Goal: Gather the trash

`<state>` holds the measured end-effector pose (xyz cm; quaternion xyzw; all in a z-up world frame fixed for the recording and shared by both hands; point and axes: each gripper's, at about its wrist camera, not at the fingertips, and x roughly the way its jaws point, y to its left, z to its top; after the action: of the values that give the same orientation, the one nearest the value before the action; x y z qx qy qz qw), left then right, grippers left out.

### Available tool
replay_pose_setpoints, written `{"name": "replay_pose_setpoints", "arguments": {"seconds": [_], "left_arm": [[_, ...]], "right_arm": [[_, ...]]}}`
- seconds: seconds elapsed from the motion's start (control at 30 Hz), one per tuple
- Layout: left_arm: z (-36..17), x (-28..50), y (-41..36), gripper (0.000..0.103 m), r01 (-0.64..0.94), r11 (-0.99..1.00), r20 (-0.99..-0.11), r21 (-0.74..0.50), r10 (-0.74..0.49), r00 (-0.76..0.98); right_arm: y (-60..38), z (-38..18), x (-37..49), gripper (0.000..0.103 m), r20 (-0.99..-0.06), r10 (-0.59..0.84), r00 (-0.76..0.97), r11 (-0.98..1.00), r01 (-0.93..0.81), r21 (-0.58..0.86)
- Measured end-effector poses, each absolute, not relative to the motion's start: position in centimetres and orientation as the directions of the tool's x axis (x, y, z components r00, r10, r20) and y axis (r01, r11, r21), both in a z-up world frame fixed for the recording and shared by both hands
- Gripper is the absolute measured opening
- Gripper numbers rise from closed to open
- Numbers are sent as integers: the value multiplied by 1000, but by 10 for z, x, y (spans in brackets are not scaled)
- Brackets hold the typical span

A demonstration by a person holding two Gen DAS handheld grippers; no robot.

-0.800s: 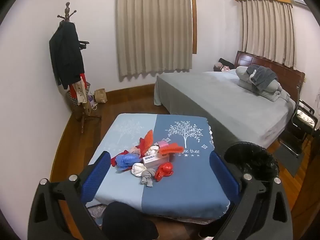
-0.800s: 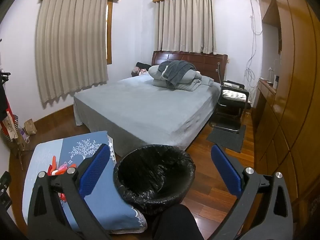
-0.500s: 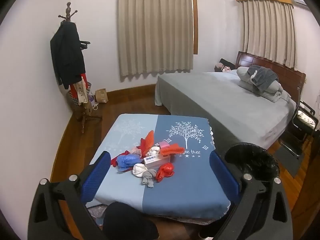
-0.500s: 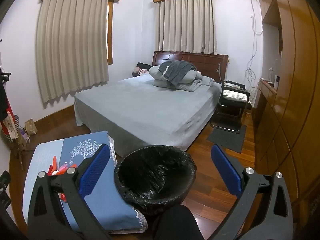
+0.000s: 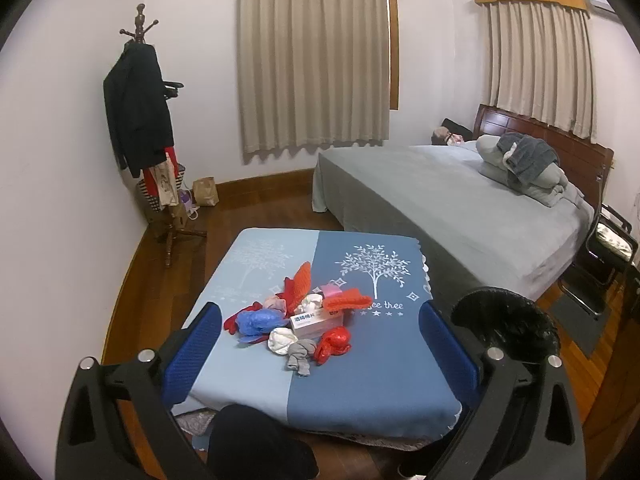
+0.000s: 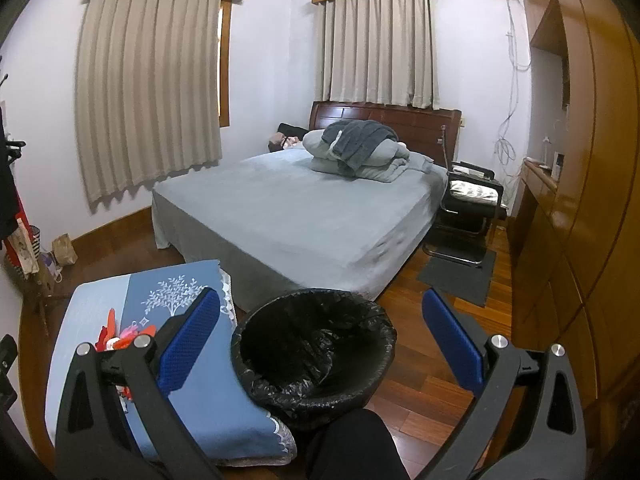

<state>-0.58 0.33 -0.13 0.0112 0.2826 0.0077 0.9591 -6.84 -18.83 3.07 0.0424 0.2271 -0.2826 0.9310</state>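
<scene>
A heap of trash (image 5: 298, 320) lies mid-table on the blue cloth (image 5: 384, 364): red and blue crumpled bags, orange mesh pieces, a small white box, white and grey wads. My left gripper (image 5: 320, 344) hangs open above the table's near edge, short of the heap, nothing between its blue pads. A bin lined with a black bag (image 6: 314, 354) stands on the floor right of the table, its rim also in the left wrist view (image 5: 506, 322). My right gripper (image 6: 320, 344) is open over the bin and holds nothing. Part of the heap (image 6: 124, 334) shows behind its left finger.
A grey bed (image 6: 296, 212) fills the room behind the table and bin. A coat stand (image 5: 148, 140) with a dark jacket is in the left corner. A black chair (image 6: 466, 216) and wooden wardrobe (image 6: 580, 200) line the right side. A person's dark-clad knee (image 6: 352, 444) is at the bottom.
</scene>
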Motion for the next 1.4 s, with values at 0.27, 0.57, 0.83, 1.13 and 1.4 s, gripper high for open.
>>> {"name": "replay_pose_setpoints", "arguments": {"seconds": [0.27,0.57,0.83,1.13,1.4], "left_arm": [[2,-2,4,97,-13,1000,-542,23,23,840],[2,-3,4,97,-14,1000,-543,22,24,840],[2,-2,5,97,-14,1000,-543,23,24,840],[1,-2,6,97,-15,1000,-543,21,24,839],[1,-2,6,97,-15,1000,-542,21,25,840]], "right_arm": [[-188,27,-62,98,-446,-505,739,838,543,-48],[-184,26,-63,98,-448,-499,742,843,536,-52],[-184,26,-63,98,-449,-499,741,842,536,-51],[-183,24,-62,98,-449,-499,741,843,536,-51],[-183,24,-62,98,-451,-499,740,842,537,-50]]}}
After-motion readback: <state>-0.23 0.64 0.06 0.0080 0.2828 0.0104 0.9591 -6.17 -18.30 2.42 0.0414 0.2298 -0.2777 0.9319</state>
